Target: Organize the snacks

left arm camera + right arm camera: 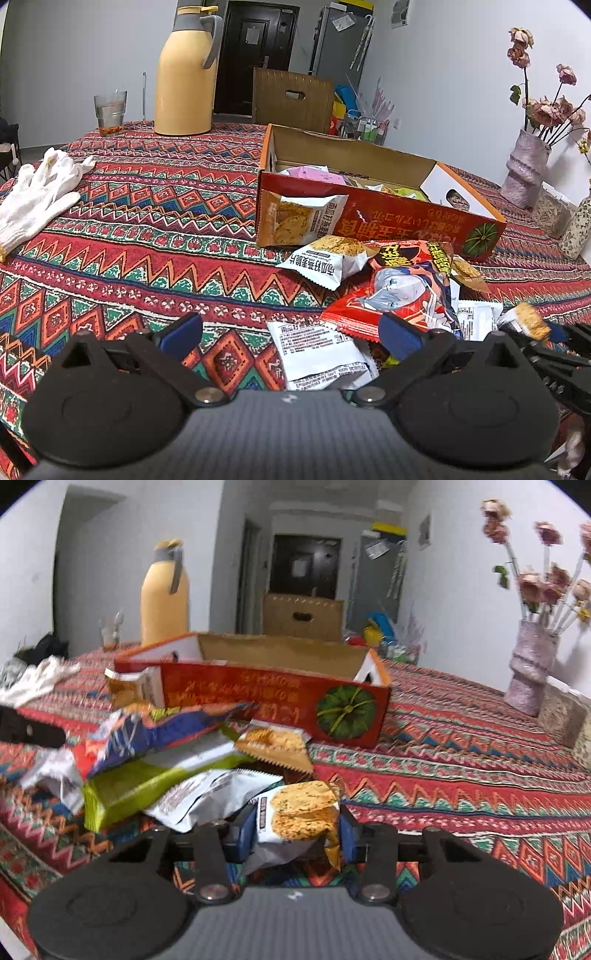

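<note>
A red cardboard box (376,212) stands open on the patterned tablecloth with several snack packets inside. In front of it lies a loose pile: white cracker packets (328,260), a red cartoon packet (402,291) and a flat white packet (317,354). My left gripper (291,336) is open low over the flat white packet, its pads clear of it. In the right wrist view my right gripper (295,836) is shut on a small cracker packet (301,812), beside a green packet (140,782) and a blue-red packet (155,731). The box (273,698) lies just beyond.
A yellow thermos jug (186,74) and a glass (110,110) stand at the far left of the table. White gloves (40,192) lie at the left edge. A vase of dried roses (524,166) and jars (561,716) occupy the right side.
</note>
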`<state>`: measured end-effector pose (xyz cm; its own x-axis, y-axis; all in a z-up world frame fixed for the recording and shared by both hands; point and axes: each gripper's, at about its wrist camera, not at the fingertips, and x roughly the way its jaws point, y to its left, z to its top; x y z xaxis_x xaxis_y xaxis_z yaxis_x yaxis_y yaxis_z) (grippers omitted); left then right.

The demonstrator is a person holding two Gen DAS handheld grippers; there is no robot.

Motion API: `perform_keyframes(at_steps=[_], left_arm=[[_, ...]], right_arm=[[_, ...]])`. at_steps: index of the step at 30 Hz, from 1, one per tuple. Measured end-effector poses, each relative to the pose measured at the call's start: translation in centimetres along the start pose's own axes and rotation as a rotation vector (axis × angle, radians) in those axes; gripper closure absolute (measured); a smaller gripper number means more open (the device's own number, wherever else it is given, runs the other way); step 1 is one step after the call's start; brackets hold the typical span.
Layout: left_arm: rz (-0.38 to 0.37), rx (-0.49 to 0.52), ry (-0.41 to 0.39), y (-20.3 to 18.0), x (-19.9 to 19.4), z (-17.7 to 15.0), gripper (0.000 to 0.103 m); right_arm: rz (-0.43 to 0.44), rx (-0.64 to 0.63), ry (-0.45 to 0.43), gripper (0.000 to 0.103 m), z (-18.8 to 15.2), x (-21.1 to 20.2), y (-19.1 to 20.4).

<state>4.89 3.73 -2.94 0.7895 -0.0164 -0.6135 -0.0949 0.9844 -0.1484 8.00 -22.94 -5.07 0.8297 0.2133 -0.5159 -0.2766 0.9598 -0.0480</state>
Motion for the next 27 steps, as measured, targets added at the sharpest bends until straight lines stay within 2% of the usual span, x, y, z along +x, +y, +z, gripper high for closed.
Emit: perform_keyframes(at_steps=[6,12,22,27], left_arm=[[0.036,0.004,0.048,0.1,0.6,-0.3,0.0],[0.026,0.038,0.095,-0.7,1.4,-1.0,0.0],[0.126,0.094,0.116,-3.2,3.6,-0.9,0.0],[0.137,0.092,0.102,-3.5,3.6,-1.2,0.0]], right_arm=[[-0.05,0.113,-0.066,0.059,-0.2,-2.0,-2.2],[-0.097,0.164,-0.087,0.059,-0.4,-2.9,-4.1],[-0.075,0.181,-0.082,0.058,-1.0,-2.7,-4.2],[-0.062,0.188,-0.076,0.058,-1.3,-2.6,-4.1]])
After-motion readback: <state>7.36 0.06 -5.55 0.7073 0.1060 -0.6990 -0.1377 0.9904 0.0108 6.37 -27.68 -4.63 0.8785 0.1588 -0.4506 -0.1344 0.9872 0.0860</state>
